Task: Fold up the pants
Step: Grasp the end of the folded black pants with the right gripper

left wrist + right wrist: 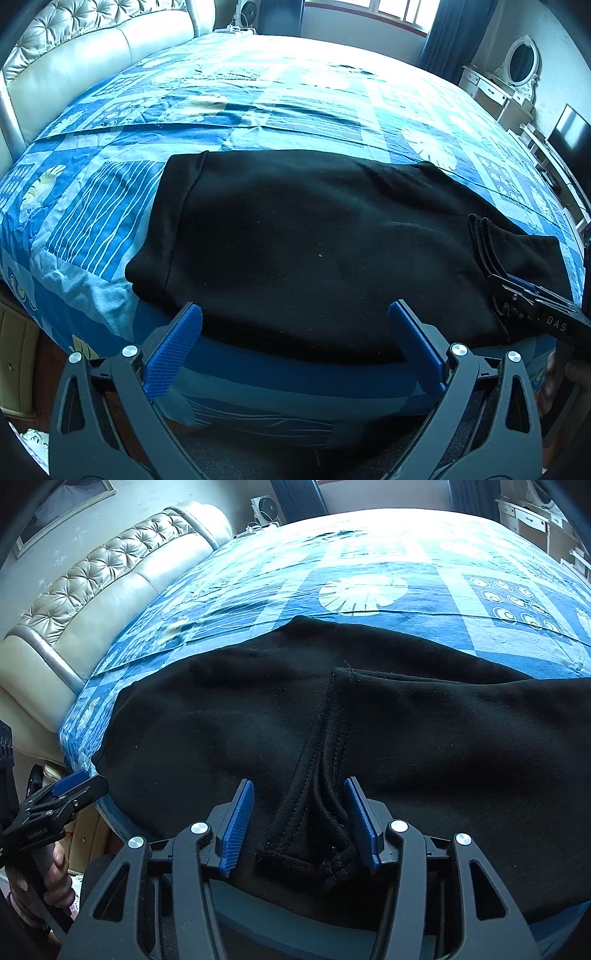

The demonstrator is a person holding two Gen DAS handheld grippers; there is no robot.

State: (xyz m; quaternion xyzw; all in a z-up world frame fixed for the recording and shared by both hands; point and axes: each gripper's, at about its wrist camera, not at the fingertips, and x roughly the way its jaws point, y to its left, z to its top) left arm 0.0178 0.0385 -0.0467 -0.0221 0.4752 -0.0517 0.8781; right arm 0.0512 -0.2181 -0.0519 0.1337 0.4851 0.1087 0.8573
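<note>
Black pants lie folded lengthwise on the blue patterned bed, near its front edge. My left gripper is open and empty, just off the pants' near edge. My right gripper is open, its blue pads either side of the stacked hem cuffs without pinching them. The pants also fill the right wrist view. The right gripper shows at the right edge of the left wrist view, and the left gripper at the left edge of the right wrist view.
A padded cream headboard bounds the bed on the left. A white dresser with an oval mirror and a dark screen stand on the right. A window with blue curtains is behind the bed.
</note>
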